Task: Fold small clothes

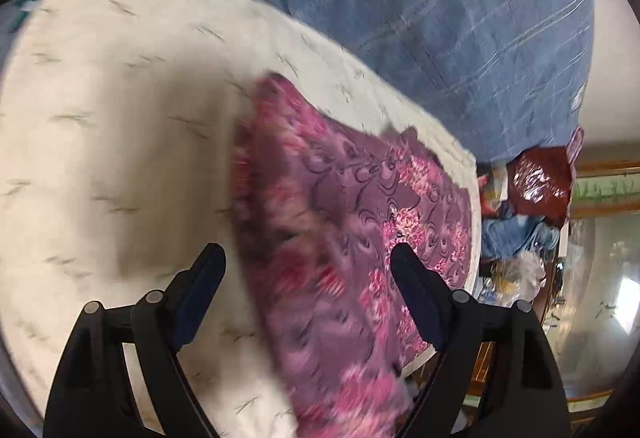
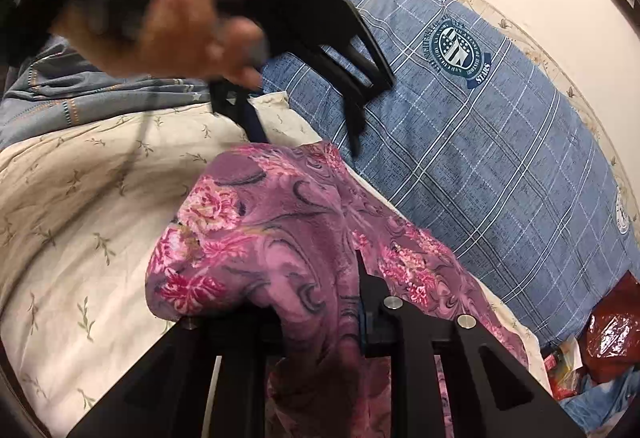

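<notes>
Purple-and-pink flowered cloth (image 1: 352,222) fills the left wrist view from centre out to five o'clock, lying on a cream quilt (image 1: 120,126) with a small leaf print. The left gripper (image 1: 308,258) hovers over it, jaws spread wide, nothing pinched; one finger sits over bare quilt, the other over the cloth. At one o'clock a blue checked blanket (image 1: 460,18) banks up behind, and at three o'clock the bed edge drops off to a red bag (image 1: 540,186) and clutter. Open quilt lies from nine to eleven o'clock, good room to lay a fold.

Over to the right wrist view: the right gripper (image 2: 356,318) has the same cloth (image 2: 280,230) pinched between its jaws, fabric bunched and draped over the left finger. It looks soft, light and floppy, so it should sag wherever unsupported; a corner or hem seems the best hold. At eleven o'clock a hand (image 2: 172,38) carries the other gripper (image 2: 312,126) above the cloth's far edge. The blanket (image 2: 480,126) crowds two o'clock; the quilt (image 2: 80,198) is free at nine.
</notes>
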The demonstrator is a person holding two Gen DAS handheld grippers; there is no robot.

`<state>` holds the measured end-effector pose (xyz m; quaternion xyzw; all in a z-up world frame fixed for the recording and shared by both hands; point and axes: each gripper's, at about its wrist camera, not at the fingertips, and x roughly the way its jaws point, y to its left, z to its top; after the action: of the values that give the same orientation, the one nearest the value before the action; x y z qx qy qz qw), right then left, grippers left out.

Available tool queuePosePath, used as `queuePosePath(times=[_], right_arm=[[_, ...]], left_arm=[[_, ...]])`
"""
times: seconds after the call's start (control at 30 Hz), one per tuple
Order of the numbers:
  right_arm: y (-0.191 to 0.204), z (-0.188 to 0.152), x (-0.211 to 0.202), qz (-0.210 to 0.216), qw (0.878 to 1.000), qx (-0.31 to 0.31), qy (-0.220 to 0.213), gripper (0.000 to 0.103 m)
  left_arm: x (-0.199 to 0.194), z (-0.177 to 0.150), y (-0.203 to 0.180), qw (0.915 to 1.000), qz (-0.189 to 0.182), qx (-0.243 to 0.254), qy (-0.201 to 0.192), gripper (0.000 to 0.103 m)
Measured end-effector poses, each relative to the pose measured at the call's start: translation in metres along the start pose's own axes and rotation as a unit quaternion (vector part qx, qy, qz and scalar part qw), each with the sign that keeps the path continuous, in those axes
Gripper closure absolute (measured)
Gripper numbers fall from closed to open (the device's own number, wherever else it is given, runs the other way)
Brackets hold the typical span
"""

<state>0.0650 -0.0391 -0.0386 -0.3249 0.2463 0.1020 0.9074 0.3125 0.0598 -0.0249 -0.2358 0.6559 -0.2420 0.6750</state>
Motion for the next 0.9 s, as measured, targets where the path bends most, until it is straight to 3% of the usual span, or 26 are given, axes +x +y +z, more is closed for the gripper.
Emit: queuePosePath(times=[0.07, 0.1, 0.17, 0.37, 0.47, 0.67, 0.8, 0.87, 0.9], right_arm=[[0.000, -0.003, 0.001, 0.009, 1.000, 0.003, 0.001, 0.084], [0.001, -0.005, -0.003, 0.015, 1.000, 0.008, 0.003, 0.084], [-0.005, -0.008, -0.003, 0.029, 0.999, 0.026, 0.006, 0.084], [-0.055, -0.023, -0.026, 0.075, 0.987, 0.142, 0.013, 0.084], [-0.095, -0.039, -0.036, 0.098, 0.970, 0.221, 0.016, 0.084], [-0.168, -0.107, -0.061, 0.131, 0.920, 0.367, 0.034, 0.091], [-0.206, -0.161, -0.070, 0.131, 0.881, 0.452, 0.042, 0.095], [-0.223, -0.192, -0.068, 0.130, 0.858, 0.494, 0.053, 0.095], [-0.229, -0.205, -0.066, 0.126, 0.849, 0.510, 0.060, 0.095]], left_arm=[[0.015, -0.001, -0.010, 0.9999, 0.010, 0.006, 0.004, 0.022], [0.017, -0.002, -0.016, 0.9996, 0.024, 0.018, -0.004, 0.029], [0.019, -0.007, -0.032, 0.9970, 0.060, 0.047, -0.015, 0.083], [-0.001, -0.018, -0.084, 0.9926, 0.073, 0.080, -0.055, 0.087], [-0.004, -0.027, -0.132, 0.9878, 0.079, 0.112, -0.074, 0.087], [0.034, -0.040, -0.230, 0.9792, 0.071, 0.171, -0.084, 0.087], [0.095, -0.043, -0.287, 0.9780, 0.055, 0.195, -0.049, 0.096], [0.123, -0.047, -0.307, 0.9740, 0.071, 0.212, -0.036, 0.096], [0.142, -0.051, -0.317, 0.9685, 0.097, 0.227, -0.030, 0.096]])
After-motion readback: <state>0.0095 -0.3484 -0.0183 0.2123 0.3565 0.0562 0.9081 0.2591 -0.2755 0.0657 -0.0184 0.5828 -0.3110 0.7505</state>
